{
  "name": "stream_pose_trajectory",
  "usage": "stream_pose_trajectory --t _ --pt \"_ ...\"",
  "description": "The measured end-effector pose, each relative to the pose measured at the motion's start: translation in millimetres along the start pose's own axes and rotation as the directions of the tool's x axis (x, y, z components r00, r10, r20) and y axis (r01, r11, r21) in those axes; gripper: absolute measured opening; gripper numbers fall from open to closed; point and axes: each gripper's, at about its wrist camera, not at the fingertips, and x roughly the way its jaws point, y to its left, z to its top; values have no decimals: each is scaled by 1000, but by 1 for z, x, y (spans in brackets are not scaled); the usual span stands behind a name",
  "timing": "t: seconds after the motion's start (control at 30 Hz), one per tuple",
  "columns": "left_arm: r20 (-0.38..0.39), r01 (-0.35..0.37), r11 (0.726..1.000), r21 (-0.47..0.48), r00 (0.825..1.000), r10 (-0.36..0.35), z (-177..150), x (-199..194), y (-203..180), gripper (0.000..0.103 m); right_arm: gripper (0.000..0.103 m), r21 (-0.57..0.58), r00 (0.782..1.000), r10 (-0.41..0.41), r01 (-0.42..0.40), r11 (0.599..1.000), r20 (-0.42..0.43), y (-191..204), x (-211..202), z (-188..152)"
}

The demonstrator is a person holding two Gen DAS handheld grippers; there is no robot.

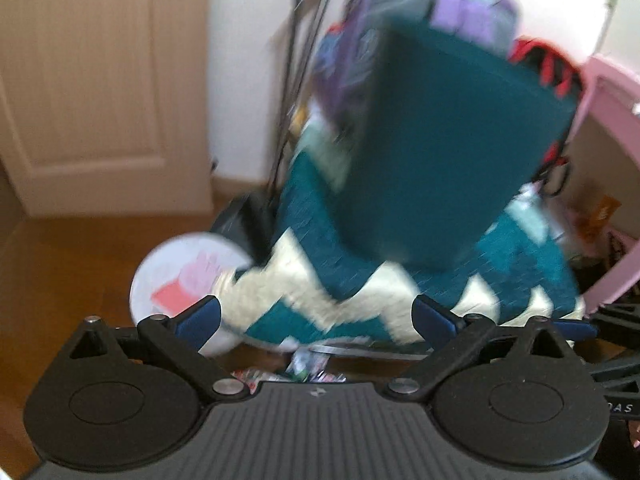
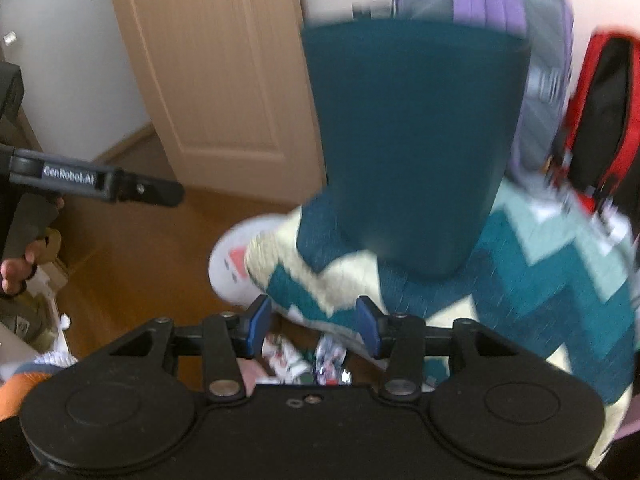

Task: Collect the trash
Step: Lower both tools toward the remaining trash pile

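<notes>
Crumpled wrappers (image 1: 308, 370) lie on the wooden floor just under a teal and cream zigzag cushion seat (image 1: 360, 292); they also show in the right wrist view (image 2: 308, 362), low between the fingers. My left gripper (image 1: 316, 318) is open and empty, its blue pads wide apart above the wrappers. My right gripper (image 2: 314, 326) is open and empty, close above the wrappers. A round white bin (image 1: 180, 276) with pink and red paper inside stands left of the seat, also in the right wrist view (image 2: 232, 270). Both views are blurred.
A teal chair back (image 2: 412, 148) rises behind the seat, with a purple backpack (image 2: 488, 4) and a red bag (image 2: 604, 112) behind it. A beige door (image 1: 100, 80) stands at left. A pink frame (image 1: 608, 128) is at right. The left gripper's arm (image 2: 92, 180) crosses at left.
</notes>
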Motion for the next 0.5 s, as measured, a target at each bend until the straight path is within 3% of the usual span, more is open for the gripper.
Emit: stream_pose_trajectory --t 0.23,0.5 --pt "-172 -63 998 -22 983 58 -45 101 54 102 47 16 985 -9 12 1000 -172 -8 103 -47" --pt "-350 -96 995 -33 933 78 -96 212 81 102 47 9 938 -31 36 999 -345 -25 204 -104"
